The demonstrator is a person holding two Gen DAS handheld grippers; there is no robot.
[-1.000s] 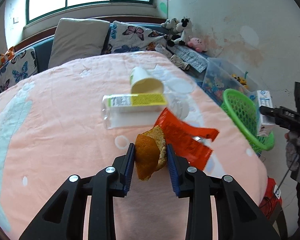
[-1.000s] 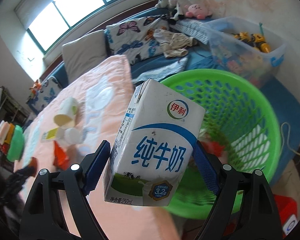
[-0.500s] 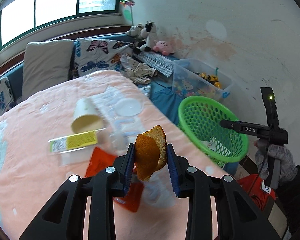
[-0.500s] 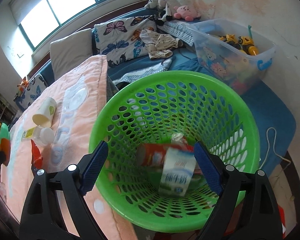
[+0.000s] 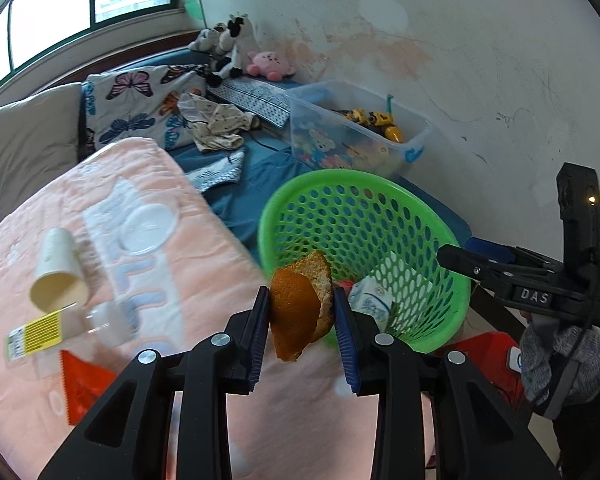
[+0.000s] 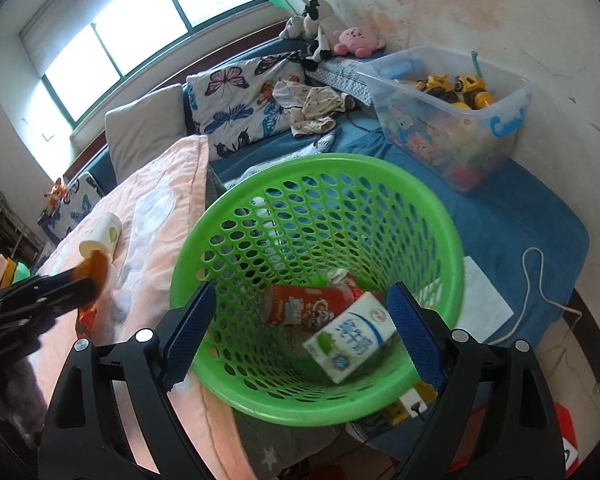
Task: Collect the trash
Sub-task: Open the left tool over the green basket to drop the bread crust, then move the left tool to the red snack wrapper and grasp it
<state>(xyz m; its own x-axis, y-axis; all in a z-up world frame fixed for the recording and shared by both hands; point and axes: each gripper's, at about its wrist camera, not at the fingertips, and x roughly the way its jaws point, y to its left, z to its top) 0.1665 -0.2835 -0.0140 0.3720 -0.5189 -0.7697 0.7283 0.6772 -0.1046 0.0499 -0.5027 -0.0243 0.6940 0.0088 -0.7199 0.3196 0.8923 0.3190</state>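
Left tongs [image 5: 301,330] clamped on orange peel [image 5: 296,316] – long axis roughly upright, tip down – just short of green basket [image 5: 452,276] rim. Right tongs [image 6: 300,340] wide apart, empty, over basket; milk carton [image 6: 350,336] lying tilted inside. Next, probably: carry peel past rim, let go.

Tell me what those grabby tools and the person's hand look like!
Each tool is black plastic, with two straight fingers that end in ribbed blue pads and carry silver screws. The right tool has white letters "DAS" on its side and a small orange light on its upright part. The hand holding it wears a grey knitted glove and a dark sleeve.
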